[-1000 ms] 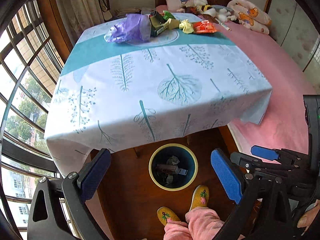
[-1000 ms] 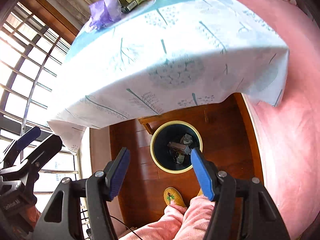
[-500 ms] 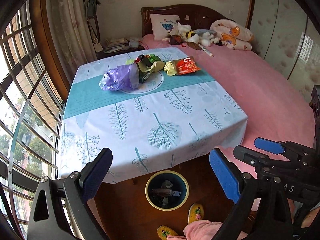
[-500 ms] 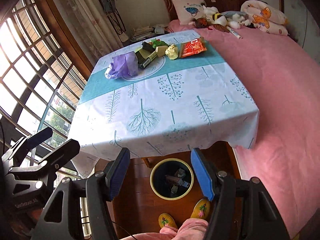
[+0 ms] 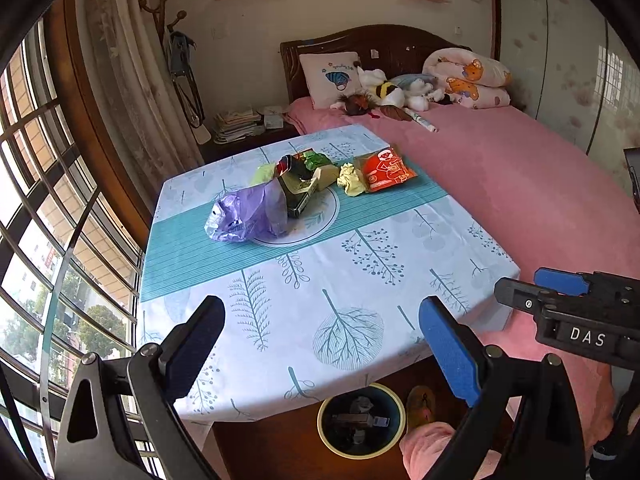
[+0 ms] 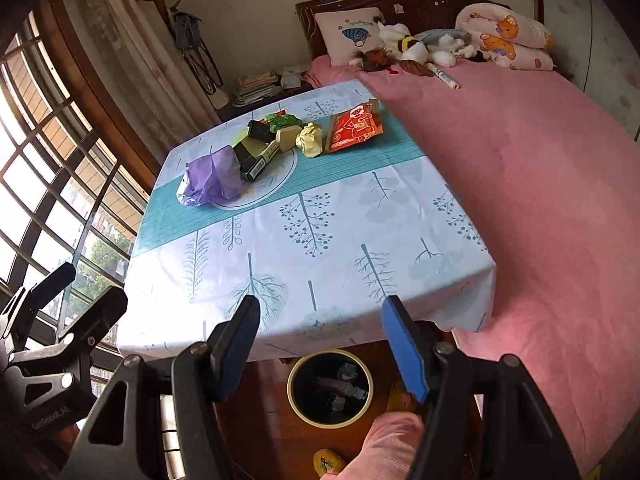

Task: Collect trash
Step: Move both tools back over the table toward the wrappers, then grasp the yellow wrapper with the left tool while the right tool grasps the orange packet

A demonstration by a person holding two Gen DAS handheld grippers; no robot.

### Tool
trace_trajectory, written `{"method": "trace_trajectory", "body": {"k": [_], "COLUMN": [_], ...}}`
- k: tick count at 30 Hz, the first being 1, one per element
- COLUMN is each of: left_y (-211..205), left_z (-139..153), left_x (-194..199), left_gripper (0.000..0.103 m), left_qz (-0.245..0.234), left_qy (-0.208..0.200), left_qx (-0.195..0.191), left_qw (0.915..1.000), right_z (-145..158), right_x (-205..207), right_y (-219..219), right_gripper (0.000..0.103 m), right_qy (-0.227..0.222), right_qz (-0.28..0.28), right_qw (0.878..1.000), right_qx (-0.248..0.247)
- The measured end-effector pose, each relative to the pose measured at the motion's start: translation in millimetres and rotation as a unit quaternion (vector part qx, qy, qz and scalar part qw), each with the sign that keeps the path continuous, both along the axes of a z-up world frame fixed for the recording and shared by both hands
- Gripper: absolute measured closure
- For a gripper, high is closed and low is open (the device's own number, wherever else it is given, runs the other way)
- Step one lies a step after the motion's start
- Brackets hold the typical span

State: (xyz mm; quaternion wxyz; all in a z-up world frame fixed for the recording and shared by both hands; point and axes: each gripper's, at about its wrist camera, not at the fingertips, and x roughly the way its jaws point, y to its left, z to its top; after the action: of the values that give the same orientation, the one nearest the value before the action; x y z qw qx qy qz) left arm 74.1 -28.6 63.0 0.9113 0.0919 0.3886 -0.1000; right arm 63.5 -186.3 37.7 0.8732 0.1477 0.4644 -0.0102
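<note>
Trash lies at the far side of the table point(image 5: 352, 276): a purple plastic bag point(image 5: 244, 214), a dark carton point(image 5: 298, 192), a green wrapper point(image 5: 316, 159), a crumpled yellow paper point(image 5: 350, 180) and a red snack packet point(image 5: 386, 170). The same pile shows in the right wrist view, with the purple bag point(image 6: 212, 178) and red packet point(image 6: 354, 126). A yellow-rimmed bin point(image 5: 360, 420) holding some trash stands on the floor under the near table edge. My left gripper point(image 5: 320, 344) and right gripper point(image 6: 320, 344) are both open and empty, held over the near edge.
A pink bed point(image 5: 540, 184) with a pillow and stuffed toys runs along the table's right side. Barred windows point(image 5: 36, 208) are on the left. A stack of books point(image 5: 236, 124) sits behind the table. My slippered foot point(image 5: 420, 402) is beside the bin.
Both grippers have tilted up from looking down at the bin and floor to looking across the tabletop at the trash pile. Both stayed open and empty.
</note>
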Motion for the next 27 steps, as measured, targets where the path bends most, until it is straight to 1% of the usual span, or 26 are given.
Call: {"method": "trace_trajectory", "body": {"k": [3,6,11,14,17,20,23,27], "left_y": [-14.8,-34.3,-66.7,-85.4,-103.4,-118.1,-128.9,-134.0], "left_z": [-4.7,-12.3,-26.4,-37.9,-51.0,-66.5,-83.5,-105.5], "left_x": [30.4,68.6,142.0,185.9,226.6,263.7,295.0,325.9], "left_gripper": [0.006,0.006,0.006,0.006,0.006,0.006,0.006,0.006], "left_qz": [-0.007,-0.007,0.021,0.039,0.055,0.064,0.071,0.082], "left_qy": [0.019,0.038,0.057,0.068,0.073,0.085,0.107,0.131], "left_qx": [0.002,0.0,-0.012,-0.006,0.012,0.027,0.031,0.024], "left_qw": [0.9998,0.9993,0.9981,0.9969,0.9957,0.9939,0.9913,0.9876], "right_z": [-11.8,-25.7,-53.2,-70.0,-87.6,-107.1,-127.9,-150.6], "right_x": [28.5,67.0,146.0,190.9,232.5,268.8,299.6,330.6], "right_y": [-22.6,-47.0,-87.2,-105.4,-119.4,-131.2,-140.7,-146.6], "right_gripper": [0.039,0.039,0.039,0.039,0.039,0.039,0.04,0.043], "right_qy": [0.007,0.014,0.038,0.057,0.071,0.078,0.09,0.1], "right_qz": [-0.005,-0.006,0.007,0.024,0.044,0.051,0.049,0.048], "right_qw": [1.0,0.999,0.995,0.991,0.987,0.984,0.979,0.975], "right_qx": [0.025,0.047,0.09,0.116,0.135,0.154,0.175,0.195]}}
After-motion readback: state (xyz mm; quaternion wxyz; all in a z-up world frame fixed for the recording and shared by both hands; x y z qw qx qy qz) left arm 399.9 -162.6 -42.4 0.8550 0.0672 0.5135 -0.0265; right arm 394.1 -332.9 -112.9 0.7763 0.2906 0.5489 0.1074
